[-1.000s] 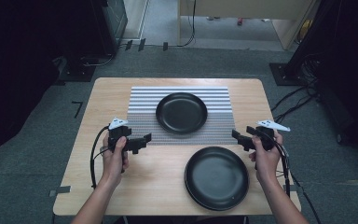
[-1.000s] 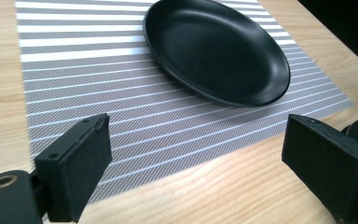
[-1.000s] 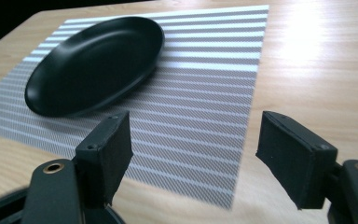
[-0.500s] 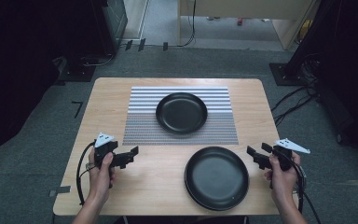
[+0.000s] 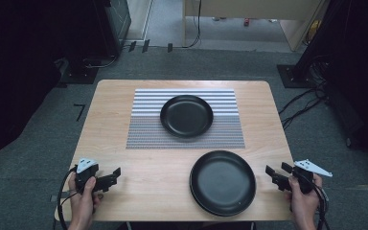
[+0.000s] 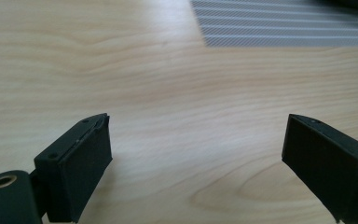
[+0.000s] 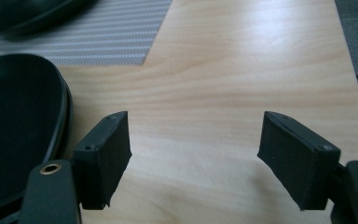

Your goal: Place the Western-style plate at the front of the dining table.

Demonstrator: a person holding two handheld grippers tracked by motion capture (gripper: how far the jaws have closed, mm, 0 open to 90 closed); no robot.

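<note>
Both claws are released and empty, the left claw and right claw at the near bench corners. The near plate lies just beside the right claw; approach low, jaws straddling its rim, and grip firmly.

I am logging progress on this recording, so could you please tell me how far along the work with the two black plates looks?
Looks done: one round black plate sits on the striped grey placemat.
In hand: nothing; the left gripper and right gripper are both open and empty near the table's front edge.
Possibly left: the larger black plate lies on the bare wooden table, off the mat, nearest the right gripper.
</note>
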